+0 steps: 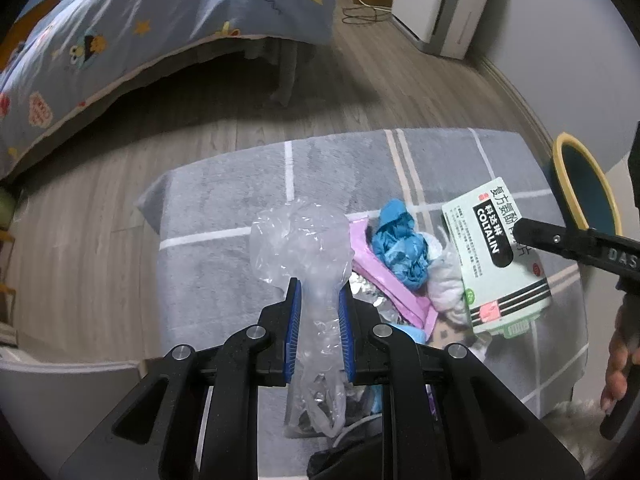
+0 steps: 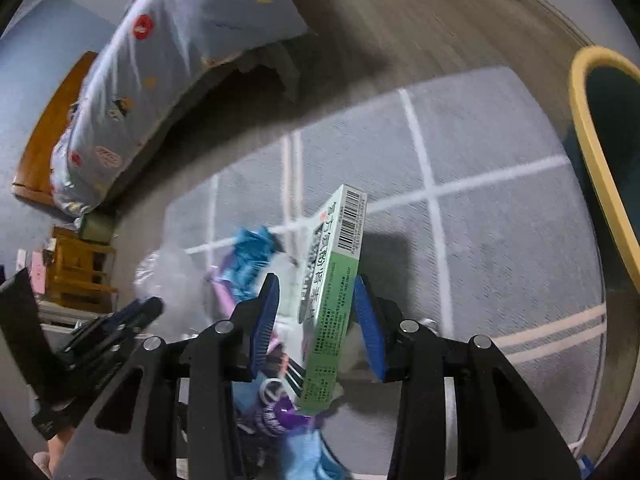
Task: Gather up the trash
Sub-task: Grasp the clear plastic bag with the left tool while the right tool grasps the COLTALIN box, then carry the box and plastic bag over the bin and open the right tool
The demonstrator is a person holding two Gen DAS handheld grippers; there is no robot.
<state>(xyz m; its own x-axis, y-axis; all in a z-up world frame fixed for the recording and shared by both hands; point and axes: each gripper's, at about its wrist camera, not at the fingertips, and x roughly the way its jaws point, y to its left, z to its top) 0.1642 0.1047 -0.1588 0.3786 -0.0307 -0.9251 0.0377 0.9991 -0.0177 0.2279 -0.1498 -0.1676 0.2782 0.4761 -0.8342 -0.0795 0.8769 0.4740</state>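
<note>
In the left wrist view my left gripper (image 1: pixel 319 292) is shut on a crumpled clear plastic bag (image 1: pixel 300 236), which bulges above the blue pads and hangs down behind them. Just right of it on the grey rug (image 1: pixel 224 264) lies a trash pile: a blue crumpled glove (image 1: pixel 400 248), a pink wrapper (image 1: pixel 384 276), a white tissue (image 1: pixel 448 280). My right gripper (image 2: pixel 316 284) is shut on a green medicine box (image 2: pixel 340 272), tilted and lifted off the rug. The same box (image 1: pixel 492 248) shows at the right of the left wrist view.
A bin with a yellow rim (image 2: pixel 592 132) stands at the rug's right edge. A bed with a patterned blue cover (image 1: pixel 120 40) fills the upper left, and a white appliance (image 1: pixel 440 4) stands by the far wall. A person's hand (image 1: pixel 620 360) shows at the right.
</note>
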